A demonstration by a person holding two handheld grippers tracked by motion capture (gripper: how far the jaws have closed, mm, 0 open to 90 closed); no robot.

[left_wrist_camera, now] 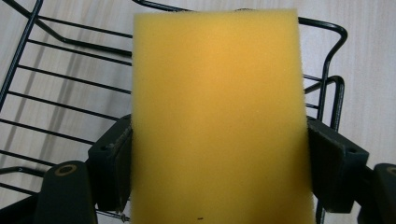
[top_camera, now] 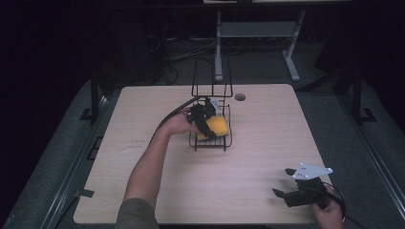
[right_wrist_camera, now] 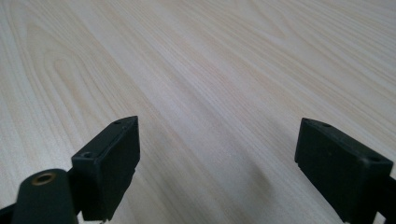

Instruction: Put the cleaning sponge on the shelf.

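two risks: left gripper (left_wrist_camera: 219, 154) jaws pinching sponge (left_wrist_camera: 217, 116) over wire rack (left_wrist_camera: 56, 93); soft foam slipping, snagging wires. right gripper (right_wrist_camera: 217, 163) jaws spread, idling.

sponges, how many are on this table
1: a yellow sponge clamped in the left claw, held over the black wire rack near the table's far middle. Another could be hidden behind the hand.

A light wood-grain table (top_camera: 267, 143) with rounded corners and a small round grommet hole (top_camera: 240, 97) near its far edge stands on grey floor (top_camera: 329, 100). Beyond it, a pale metal desk frame (top_camera: 255, 33) rises; cables (top_camera: 186, 50), probably power leads, lie in deep shadow behind.
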